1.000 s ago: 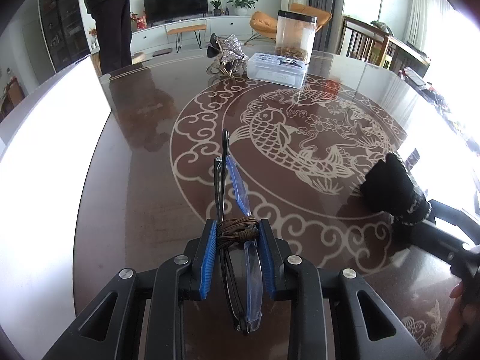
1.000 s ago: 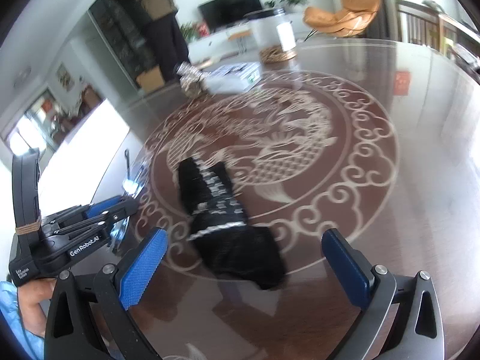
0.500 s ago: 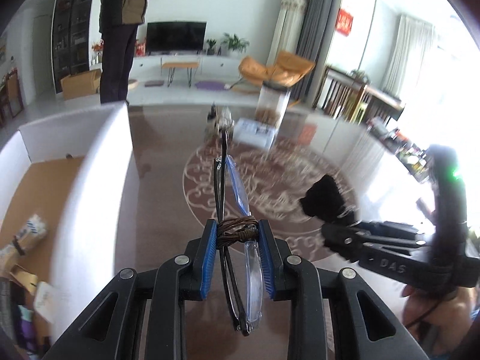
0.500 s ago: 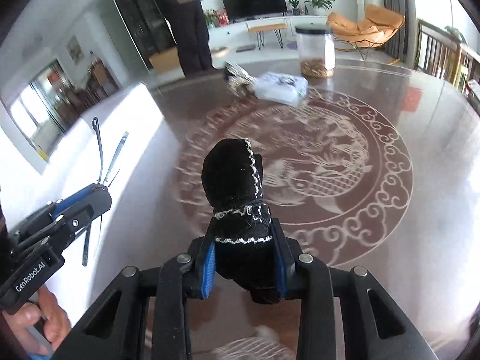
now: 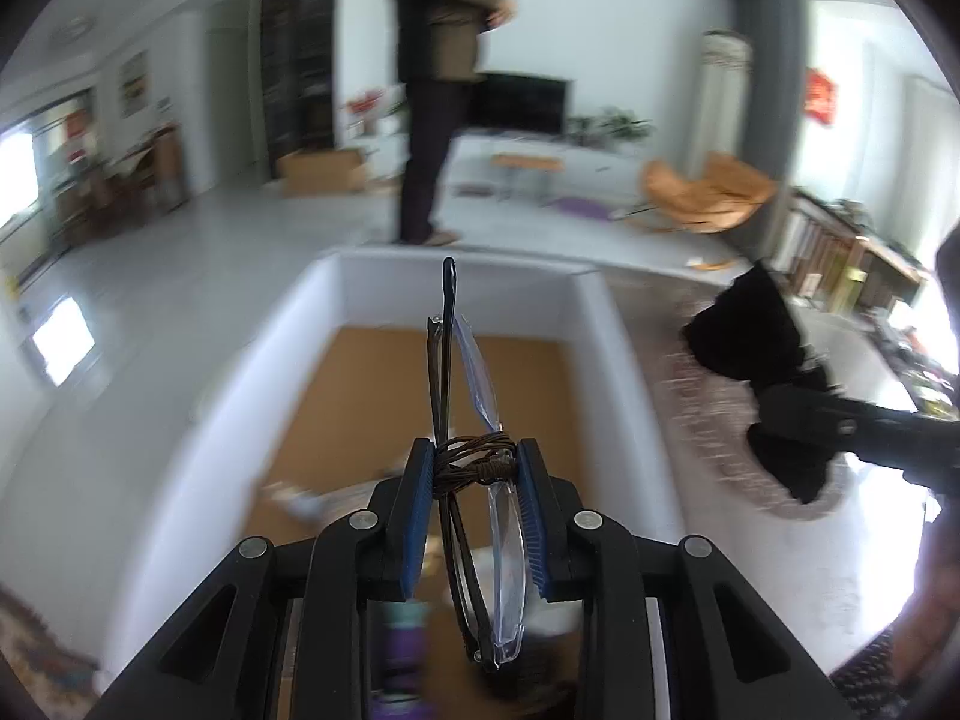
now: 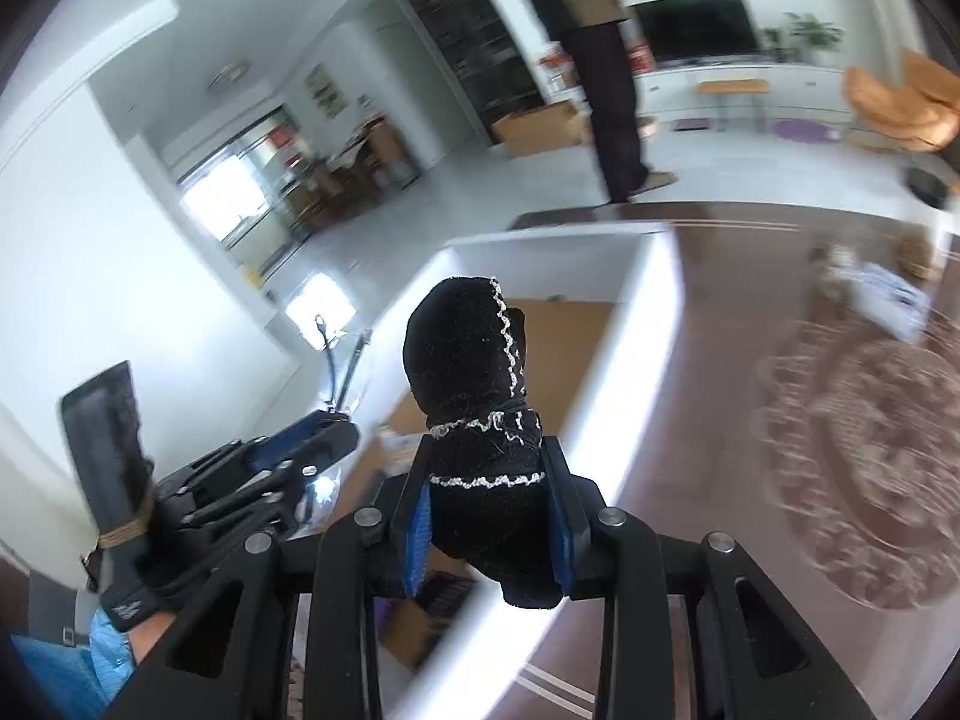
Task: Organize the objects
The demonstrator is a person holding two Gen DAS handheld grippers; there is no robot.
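Note:
My left gripper [image 5: 474, 486] is shut on a pair of folded black-rimmed glasses [image 5: 459, 372] bound with brown cord, held over the open white box [image 5: 618, 336] with a cardboard-brown floor. My right gripper [image 6: 489, 516] is shut on a black sock-like pouch [image 6: 468, 348] with white stitching, held above the box's right wall [image 6: 636, 324]. The pouch also shows in the left wrist view [image 5: 750, 330], right of the box. The left gripper shows in the right wrist view [image 6: 312, 444], over the box.
Several small items lie blurred on the box floor [image 5: 312, 498]. The dark round table with a pale fish pattern [image 6: 870, 414] lies to the right, with a clear container [image 6: 888, 294] at its far side. A person [image 5: 438, 90] stands beyond the box.
Both grippers have swung left from the table to the white box. The right gripper closed on the black pouch a second ago and lifted it off the table.

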